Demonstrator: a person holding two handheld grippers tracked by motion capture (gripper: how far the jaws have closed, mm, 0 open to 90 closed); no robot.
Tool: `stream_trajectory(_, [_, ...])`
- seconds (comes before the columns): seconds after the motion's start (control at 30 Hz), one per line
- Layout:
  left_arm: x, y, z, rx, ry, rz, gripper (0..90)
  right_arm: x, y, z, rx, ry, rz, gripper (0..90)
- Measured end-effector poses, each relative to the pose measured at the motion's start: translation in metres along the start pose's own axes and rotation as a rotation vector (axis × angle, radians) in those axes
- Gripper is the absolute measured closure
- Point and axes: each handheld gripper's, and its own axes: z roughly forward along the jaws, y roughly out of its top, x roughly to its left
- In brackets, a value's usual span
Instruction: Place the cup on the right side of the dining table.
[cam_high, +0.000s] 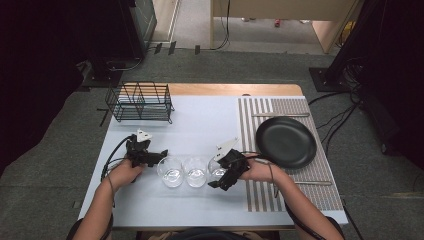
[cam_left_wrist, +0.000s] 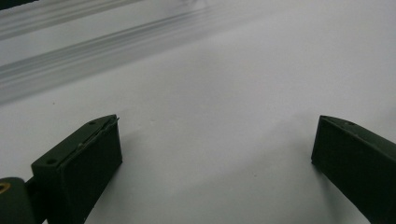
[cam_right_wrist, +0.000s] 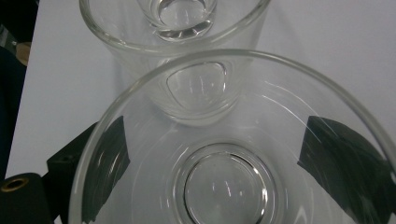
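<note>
White tabletop (cam_left_wrist: 210, 93) faces one hand-held gripper (cam_left_wrist: 215, 154); the other straddles a glass (cam_right_wrist: 224, 163).

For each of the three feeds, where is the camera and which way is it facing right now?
High view: above the person's side, looking forward and down on the table; forearms, left gripper and right gripper show.
Left gripper view: rides the left gripper, looking along its spread jaws at bare tabletop.
Right gripper view: rides the right gripper, jaws either side of the nearest glass.
Shared: high and right views show that glass.
</note>
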Motion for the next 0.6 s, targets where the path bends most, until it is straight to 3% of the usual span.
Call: stream_trajectory(0.6, [0.0000, 0.0000, 0.0000, 0.000, 0.000, 0.000, 1.5, 0.0010, 0.0021, -0.0064, -0.036, -0.005, -0.038, 17.7])
